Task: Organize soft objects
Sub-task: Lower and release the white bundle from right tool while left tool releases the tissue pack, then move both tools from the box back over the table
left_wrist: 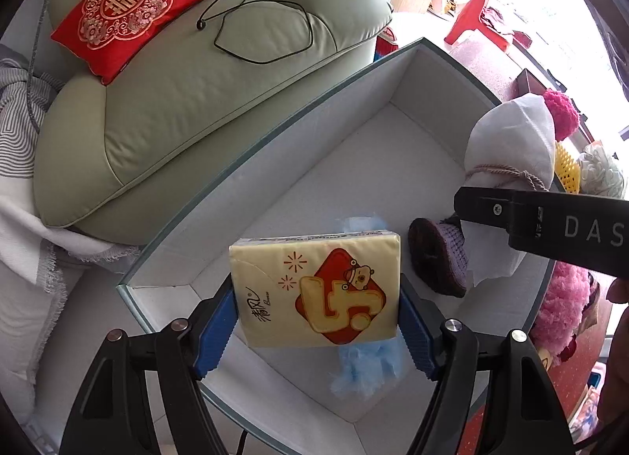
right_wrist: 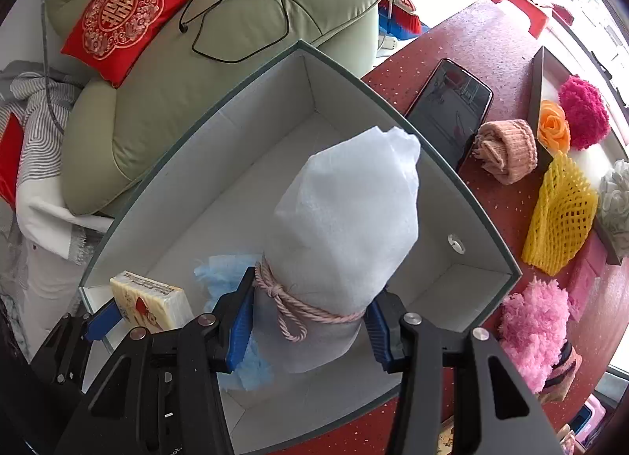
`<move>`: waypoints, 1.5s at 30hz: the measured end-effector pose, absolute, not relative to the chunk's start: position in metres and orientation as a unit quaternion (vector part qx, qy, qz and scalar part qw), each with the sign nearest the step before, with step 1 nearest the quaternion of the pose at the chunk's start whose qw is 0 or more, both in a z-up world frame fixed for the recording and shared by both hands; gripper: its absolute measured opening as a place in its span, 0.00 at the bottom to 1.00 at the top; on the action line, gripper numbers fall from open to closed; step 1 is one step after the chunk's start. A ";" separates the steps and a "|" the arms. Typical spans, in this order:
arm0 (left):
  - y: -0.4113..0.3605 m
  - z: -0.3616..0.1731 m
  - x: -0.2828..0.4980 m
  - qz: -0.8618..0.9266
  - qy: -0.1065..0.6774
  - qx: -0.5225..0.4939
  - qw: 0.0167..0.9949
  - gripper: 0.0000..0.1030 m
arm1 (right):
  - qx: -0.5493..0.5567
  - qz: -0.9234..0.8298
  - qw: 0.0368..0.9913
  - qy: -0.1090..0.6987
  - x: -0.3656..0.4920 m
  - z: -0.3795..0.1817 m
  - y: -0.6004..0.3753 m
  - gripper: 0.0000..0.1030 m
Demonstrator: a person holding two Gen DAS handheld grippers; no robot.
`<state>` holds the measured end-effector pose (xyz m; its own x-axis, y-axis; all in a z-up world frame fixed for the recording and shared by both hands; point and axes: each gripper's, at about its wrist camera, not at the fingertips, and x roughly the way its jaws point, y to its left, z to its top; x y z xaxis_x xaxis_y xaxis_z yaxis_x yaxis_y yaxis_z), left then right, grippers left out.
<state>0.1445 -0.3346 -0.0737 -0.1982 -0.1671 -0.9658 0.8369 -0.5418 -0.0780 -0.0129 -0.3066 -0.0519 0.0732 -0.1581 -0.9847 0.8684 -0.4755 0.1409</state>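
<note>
My left gripper [left_wrist: 320, 313] is shut on a yellow tissue pack [left_wrist: 318, 290] with a red diamond print, held over the open white box [left_wrist: 275, 164]. A fluffy blue item [left_wrist: 365, 364] lies on the box floor under the pack. A dark purple knitted piece [left_wrist: 436, 258] rests inside the box at the right. My right gripper [right_wrist: 308, 331] is shut on a white wrapped bundle [right_wrist: 346, 211] tied with a pink cord [right_wrist: 291, 309], held above the same box [right_wrist: 452, 187]. The tissue pack [right_wrist: 151, 303] shows at lower left in the right wrist view, and the bundle [left_wrist: 511, 144] at right in the left wrist view.
A green sofa [left_wrist: 188, 101] with a red cushion [left_wrist: 125, 10] and a black cable [left_wrist: 255, 18] stands beyond the box. On the red table [right_wrist: 471, 46] lie a phone [right_wrist: 452, 109], a peach knit roll [right_wrist: 507, 150], a yellow foam net [right_wrist: 562, 215], pink pompoms [right_wrist: 534, 325] and an orange flower [right_wrist: 552, 128].
</note>
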 end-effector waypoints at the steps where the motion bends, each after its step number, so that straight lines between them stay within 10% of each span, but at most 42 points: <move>1: -0.334 -0.074 0.144 -0.705 0.321 0.524 0.355 0.74 | 0.601 -0.613 0.419 0.297 -0.012 -0.052 -0.307 0.52; 7: -0.335 -0.079 0.147 -0.694 0.331 0.530 0.358 0.75 | 0.594 -0.614 0.420 0.307 -0.010 -0.052 -0.309 0.54; 10: -0.338 -0.083 0.151 -0.685 0.362 0.523 0.355 1.00 | 0.594 -0.615 0.419 0.306 -0.012 -0.051 -0.306 0.72; 16: -0.337 -0.083 0.151 -0.690 0.369 0.520 0.342 1.00 | 0.594 -0.625 0.420 0.285 -0.021 -0.046 -0.298 1.00; 45: -0.265 -0.038 0.110 -0.722 0.280 0.564 0.286 1.00 | 0.614 -0.661 0.385 0.195 -0.053 0.000 -0.185 1.00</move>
<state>0.1100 -0.2648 -0.0376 -0.1997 -0.0963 -0.9751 0.7286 -0.6800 -0.0821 -0.0528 -0.1846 0.0003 0.0491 -0.2699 -0.9616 0.7482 -0.6279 0.2145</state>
